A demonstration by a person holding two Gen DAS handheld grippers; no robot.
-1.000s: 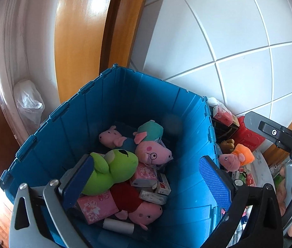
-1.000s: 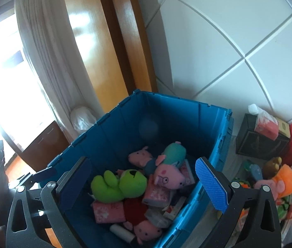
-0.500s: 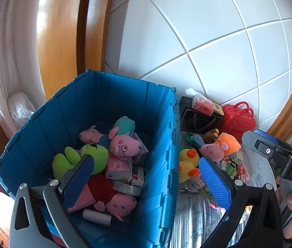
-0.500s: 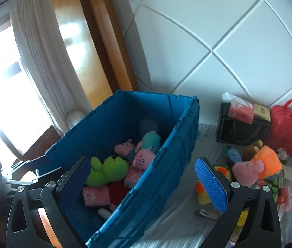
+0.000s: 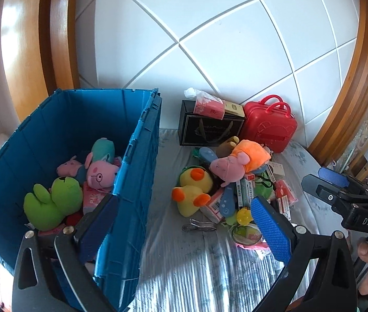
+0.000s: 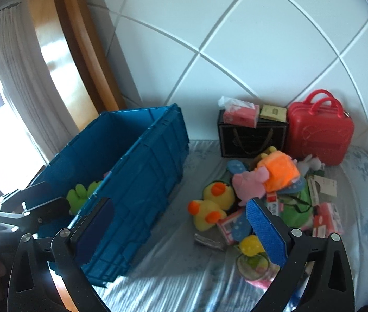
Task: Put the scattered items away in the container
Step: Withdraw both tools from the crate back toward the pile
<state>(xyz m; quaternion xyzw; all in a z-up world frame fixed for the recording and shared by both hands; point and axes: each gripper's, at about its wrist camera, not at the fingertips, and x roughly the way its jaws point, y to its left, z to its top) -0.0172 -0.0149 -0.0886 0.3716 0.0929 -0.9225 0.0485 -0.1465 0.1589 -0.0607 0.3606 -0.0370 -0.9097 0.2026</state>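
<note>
A blue crate (image 5: 142, 156) (image 6: 142, 171) stands on the left and holds a green plush (image 5: 51, 202), pink pig plushes (image 5: 100, 174) and small boxes. Right of it lies a heap: a pink pig plush in orange (image 5: 238, 163) (image 6: 264, 176), two yellow ducks (image 5: 191, 192) (image 6: 210, 202), packets and a metal clip (image 5: 199, 227). My left gripper (image 5: 184, 228) is open and empty, straddling the crate's right wall. My right gripper (image 6: 178, 231) is open and empty too, above the crate's near corner and the heap's edge. It also shows at the left view's right edge (image 5: 340, 189).
Against the white tiled wall stand a black gift bag (image 5: 210, 130) (image 6: 251, 137) with a tissue pack on top and a red toy suitcase (image 5: 270, 127) (image 6: 319, 130). Everything rests on a pale patterned cloth (image 5: 197, 273). A curtain and wooden frame are on the left.
Both grippers have swung right, away from the crate's inside, and the heap of toys has come into view. Both stay open and empty.
</note>
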